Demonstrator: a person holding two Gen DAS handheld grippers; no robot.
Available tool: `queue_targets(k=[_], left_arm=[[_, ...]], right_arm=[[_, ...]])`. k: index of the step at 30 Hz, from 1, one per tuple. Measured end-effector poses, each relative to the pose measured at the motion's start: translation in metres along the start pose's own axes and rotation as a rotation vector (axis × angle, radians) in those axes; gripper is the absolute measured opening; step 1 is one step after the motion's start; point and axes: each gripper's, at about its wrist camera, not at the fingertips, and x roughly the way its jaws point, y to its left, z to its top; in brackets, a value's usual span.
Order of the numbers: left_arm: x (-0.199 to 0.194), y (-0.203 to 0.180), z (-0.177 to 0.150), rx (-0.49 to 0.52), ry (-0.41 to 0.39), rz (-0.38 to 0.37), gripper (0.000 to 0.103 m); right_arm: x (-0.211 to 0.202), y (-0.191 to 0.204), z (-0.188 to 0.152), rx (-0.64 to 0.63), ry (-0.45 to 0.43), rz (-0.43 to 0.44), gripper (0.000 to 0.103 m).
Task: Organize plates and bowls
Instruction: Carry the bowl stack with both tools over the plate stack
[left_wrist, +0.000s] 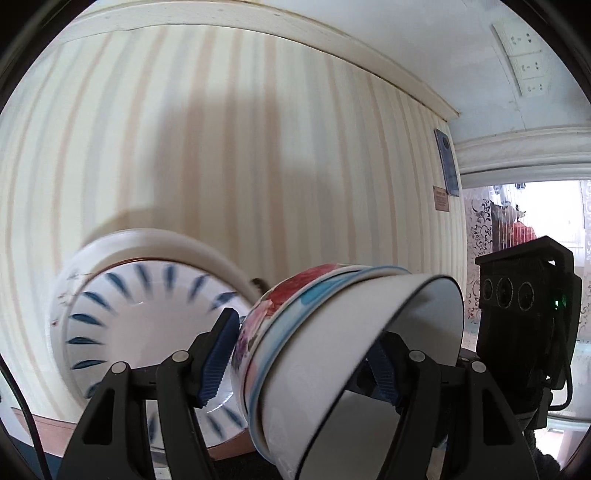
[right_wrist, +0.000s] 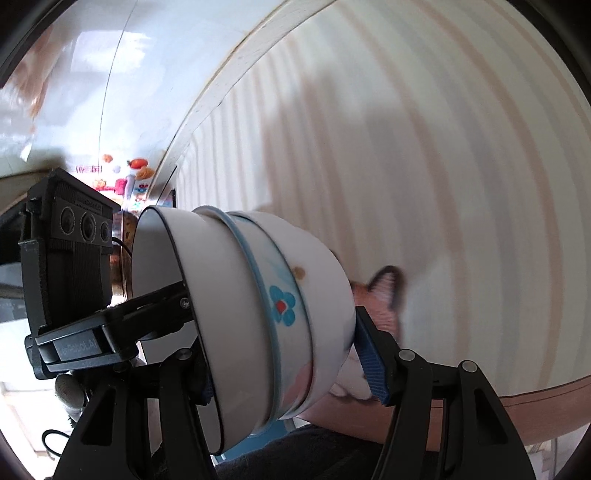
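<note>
A nested stack of bowls (left_wrist: 332, 354) is held on its side between both grippers, in the air in front of a striped wall. My left gripper (left_wrist: 299, 362) has its blue pads on either side of the stack, clamping it. The stack also shows in the right wrist view (right_wrist: 258, 325), where my right gripper (right_wrist: 288, 369) clamps it too. The outer bowl has red flowers, the inner ones are white with blue rims. A white plate with blue dashes (left_wrist: 147, 325) stands tilted behind the left finger (left_wrist: 216, 362), with another white dish behind it.
The striped wallpaper wall (left_wrist: 258, 147) is close ahead. A brown table edge (right_wrist: 517, 413) runs below. A fox toy (right_wrist: 380, 302) sits behind the bowls in the right wrist view. The other gripper's black camera body (left_wrist: 524, 314) is to the right.
</note>
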Motion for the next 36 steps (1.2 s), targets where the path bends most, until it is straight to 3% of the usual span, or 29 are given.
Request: queue_targets(k=[13, 24, 36], left_arm=[[-0.017, 0.069, -0.013, -0.084, -0.014, 0.016, 0.064], [-0.015, 0.093, -0.015, -0.115, -0.017, 0.012, 0.064], [-0.012, 0.106, -0.018, -0.114, -0.001, 0.001, 0.065]], right_arm=[[0.066, 0.054, 0.001, -0.025, 0.062, 0.005, 0.063], [0.104, 0.075, 0.000, -0.042, 0.097, -0.008, 0.063], [0.115, 0.077, 0.001, -0.050, 0.095, -0.036, 0.063]])
